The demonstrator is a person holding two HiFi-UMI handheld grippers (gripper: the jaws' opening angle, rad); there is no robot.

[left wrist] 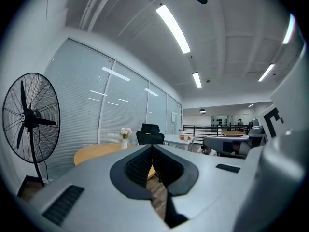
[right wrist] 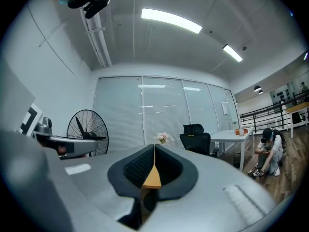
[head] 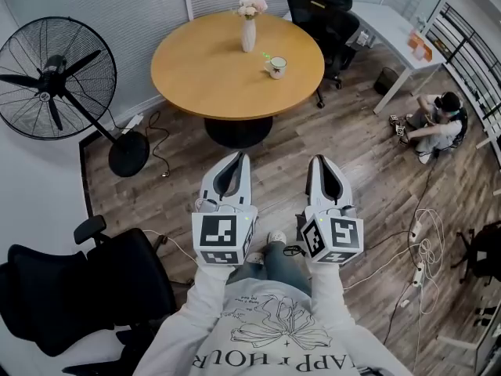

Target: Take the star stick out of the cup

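The round bench (head: 203,73) carries the task's things. On its top, toward the right side in the head view, stands the white cup (head: 277,67). Just beside it, toward the middle of the bench, is a white vase (head: 248,31) with pale flowers. At the cup's upper left rim there is a small greenish spot, perhaps the star stick (head: 266,56) — it is too small to tell surely.

Both tongs are on the near side of the bench, well apart from it, above the wooden floor (head: 360,178). They point toward the bench, side by side. The left tongs (head: 237,160) have their dark pads pressed together, with nothing between them. The right tongs (head: 322,163) are also pressed together and empty; through the small gap under their pads only the orange top of the bench shows.

Left of the bench stands a black fan (head: 55,77), behind the bench a black chair (head: 325,10). Right of the bench, a person (head: 438,124) sits on the floor.
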